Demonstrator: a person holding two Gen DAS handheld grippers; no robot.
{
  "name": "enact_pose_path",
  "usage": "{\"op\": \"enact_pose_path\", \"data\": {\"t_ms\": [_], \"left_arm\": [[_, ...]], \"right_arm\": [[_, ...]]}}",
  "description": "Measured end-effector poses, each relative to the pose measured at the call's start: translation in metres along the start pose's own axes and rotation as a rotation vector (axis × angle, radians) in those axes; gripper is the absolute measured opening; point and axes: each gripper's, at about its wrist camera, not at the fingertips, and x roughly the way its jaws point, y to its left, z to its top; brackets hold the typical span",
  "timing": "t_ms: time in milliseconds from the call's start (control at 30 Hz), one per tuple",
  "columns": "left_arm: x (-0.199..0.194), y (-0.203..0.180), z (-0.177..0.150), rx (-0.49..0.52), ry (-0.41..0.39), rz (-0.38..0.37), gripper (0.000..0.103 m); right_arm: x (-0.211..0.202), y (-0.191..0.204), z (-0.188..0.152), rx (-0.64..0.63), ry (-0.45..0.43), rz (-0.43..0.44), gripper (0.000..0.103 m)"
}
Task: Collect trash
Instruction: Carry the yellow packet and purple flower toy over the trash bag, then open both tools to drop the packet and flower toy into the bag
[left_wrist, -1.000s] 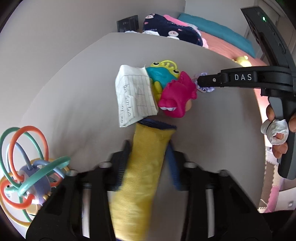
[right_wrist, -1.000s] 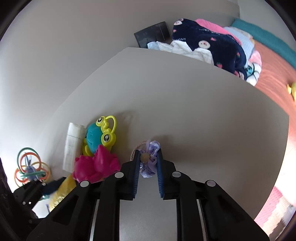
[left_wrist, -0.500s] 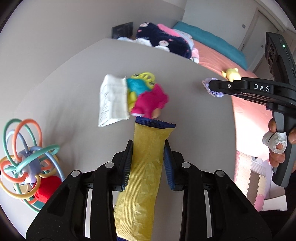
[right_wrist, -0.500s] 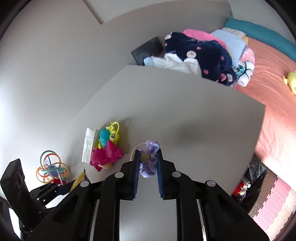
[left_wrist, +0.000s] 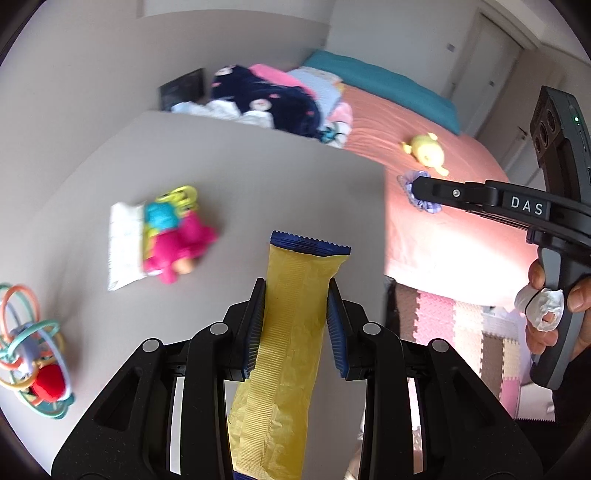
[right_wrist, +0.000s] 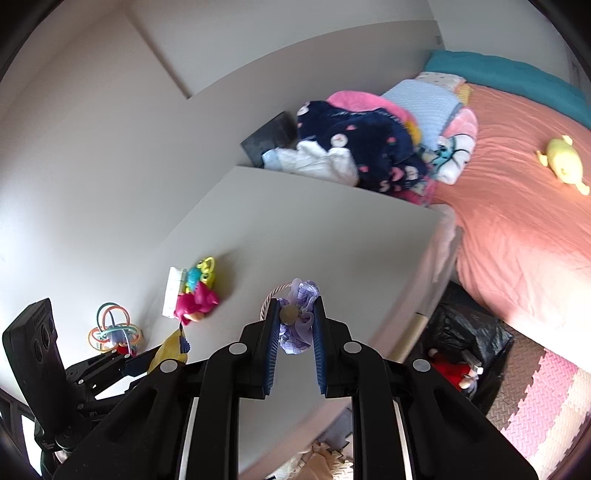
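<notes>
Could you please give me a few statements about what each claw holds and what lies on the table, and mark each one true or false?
1. The left claw is shut on a yellow wrapper. True.
2. The right claw is open and holds nothing. False: it is shut on a purple fabric flower.
3. A folded paper lies on the table against the toy fish. True.
4. The ring rattle lies on the bed. False: it is on the table, near its left edge in the left wrist view.
5. A black bag sits on the floor between the table and the bed. True.
</notes>
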Motion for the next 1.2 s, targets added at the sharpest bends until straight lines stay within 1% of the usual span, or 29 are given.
{"op": "enact_pose_path", "data": {"t_ms": [300,467,633,867,900,933,967,1000,1033,1067,1167,1200], "left_arm": [[0.021,-0.075,0.012,0.129,0.013,-0.097,0.032],[0.036,-0.109,0.016,0.167,0.037,-0.168,0.032],[0.048,-0.145,0.013,0.216,0.067,-0.221,0.032],[0.072,-0.179,0.019,0.255,0.115,-0.267,0.032],[0.078,-0.185,0.021,0.267,0.134,-0.274,0.032],[0.084,-0.188,0.024,0.278,0.156,-0.274,0.035],[0.091,-0.192,0.026,0.287,0.166,-0.236,0.057],[0.094,-0.192,0.029,0.287,0.161,-0.206,0.077],[0.096,-0.191,0.033,0.278,0.143,-0.179,0.096],[0.096,-0.189,0.035,0.264,0.122,-0.165,0.097],[0.097,-0.178,0.04,0.198,0.126,-0.183,0.097],[0.097,-0.174,0.041,0.186,0.127,-0.178,0.097]], "right_arm": [[-0.049,-0.059,-0.017,0.084,-0.057,-0.076,0.019],[-0.076,-0.091,-0.029,0.135,-0.095,-0.126,0.019],[-0.1,-0.121,-0.041,0.184,-0.118,-0.166,0.019],[-0.108,-0.152,-0.046,0.228,-0.117,-0.211,0.019],[-0.107,-0.156,-0.044,0.234,-0.115,-0.222,0.019],[-0.107,-0.159,-0.042,0.239,-0.115,-0.234,0.028],[-0.108,-0.161,-0.04,0.245,-0.12,-0.253,0.038],[-0.112,-0.164,-0.037,0.251,-0.141,-0.275,0.059],[-0.115,-0.166,-0.036,0.25,-0.154,-0.281,0.064],[-0.118,-0.167,-0.035,0.249,-0.163,-0.289,0.064],[-0.121,-0.17,-0.032,0.241,-0.173,-0.292,0.064],[-0.121,-0.17,-0.032,0.24,-0.171,-0.289,0.064]]}}
